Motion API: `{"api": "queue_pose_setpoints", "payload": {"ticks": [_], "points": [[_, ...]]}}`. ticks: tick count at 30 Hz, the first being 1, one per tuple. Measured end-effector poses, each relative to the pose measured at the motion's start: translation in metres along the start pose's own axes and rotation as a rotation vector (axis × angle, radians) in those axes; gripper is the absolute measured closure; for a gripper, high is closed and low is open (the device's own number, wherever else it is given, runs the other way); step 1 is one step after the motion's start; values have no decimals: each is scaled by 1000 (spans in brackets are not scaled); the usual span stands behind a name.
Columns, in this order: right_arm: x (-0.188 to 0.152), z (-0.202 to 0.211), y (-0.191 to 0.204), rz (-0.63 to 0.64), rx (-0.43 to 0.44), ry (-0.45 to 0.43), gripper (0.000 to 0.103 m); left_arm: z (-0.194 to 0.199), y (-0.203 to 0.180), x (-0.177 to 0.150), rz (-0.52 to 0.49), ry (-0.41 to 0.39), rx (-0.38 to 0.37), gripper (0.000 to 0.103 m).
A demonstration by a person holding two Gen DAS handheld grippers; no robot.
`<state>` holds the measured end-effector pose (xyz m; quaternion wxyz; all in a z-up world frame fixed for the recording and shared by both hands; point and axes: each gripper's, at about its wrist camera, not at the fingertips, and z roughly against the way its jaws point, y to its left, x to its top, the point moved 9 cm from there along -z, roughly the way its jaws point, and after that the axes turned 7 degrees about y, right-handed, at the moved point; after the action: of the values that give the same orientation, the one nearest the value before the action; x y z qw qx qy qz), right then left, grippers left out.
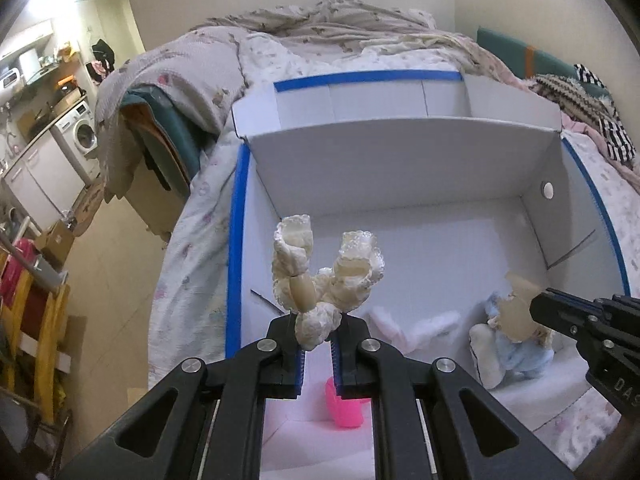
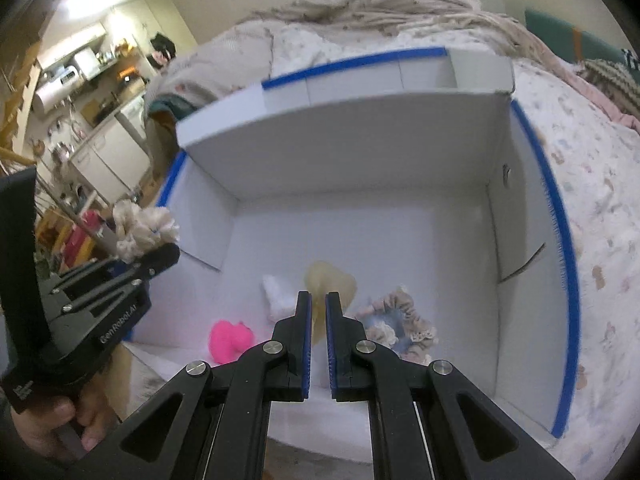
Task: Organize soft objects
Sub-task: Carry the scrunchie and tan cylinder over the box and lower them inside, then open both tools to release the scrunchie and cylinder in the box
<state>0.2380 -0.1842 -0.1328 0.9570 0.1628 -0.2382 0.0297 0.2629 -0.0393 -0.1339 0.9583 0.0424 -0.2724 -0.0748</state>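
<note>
My left gripper (image 1: 320,322) is shut on a cream lace doll piece (image 1: 320,276) and holds it above a white box with blue-taped rims (image 1: 236,240). The right wrist view shows this gripper (image 2: 168,254) at the left with the lace bundle (image 2: 140,228). My right gripper (image 2: 318,300) is shut on a pale yellowish soft piece (image 2: 332,278) over the box floor. It enters the left wrist view from the right (image 1: 538,306). On the box (image 2: 360,152) floor lie a pink plush (image 2: 230,338), a white fluffy piece (image 2: 276,292) and a doll in light blue (image 1: 516,344).
The box sits on a bed with a floral sheet (image 1: 188,280) and a rumpled blanket (image 1: 340,20) behind it. A striped cloth (image 1: 592,92) lies at the right. Left of the bed are a washing machine (image 1: 80,132), cabinets and a wooden rack (image 1: 36,320). A hand (image 2: 52,428) grips the left tool.
</note>
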Motion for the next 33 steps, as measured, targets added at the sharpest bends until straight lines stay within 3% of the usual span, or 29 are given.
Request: {"api": "queue_pose_setpoints", "payload": {"ticks": [4,15,20,25,29,33], "points": [[0,-7,-3,-4,-3,16,94,-6,-4,-1,3,2,-18,93],[-7,-21,-24,-50,-20,80,94,-37,-10,-8,58,112,-57,93],[-7,-25,-24,-69,-1,93,94,-39,-15,-11,60,119,-82,93],[-7,-29,-19,-58,9,102,94,-39,-10,-12,70,114,-54,92],[-6,-29,-16,-70,29,107,91,-38,-10,-12,74,108,-49,83],[-6,-26,-14,-51,6,96,89,-34,-13,-12,72,92,-83,82]]}}
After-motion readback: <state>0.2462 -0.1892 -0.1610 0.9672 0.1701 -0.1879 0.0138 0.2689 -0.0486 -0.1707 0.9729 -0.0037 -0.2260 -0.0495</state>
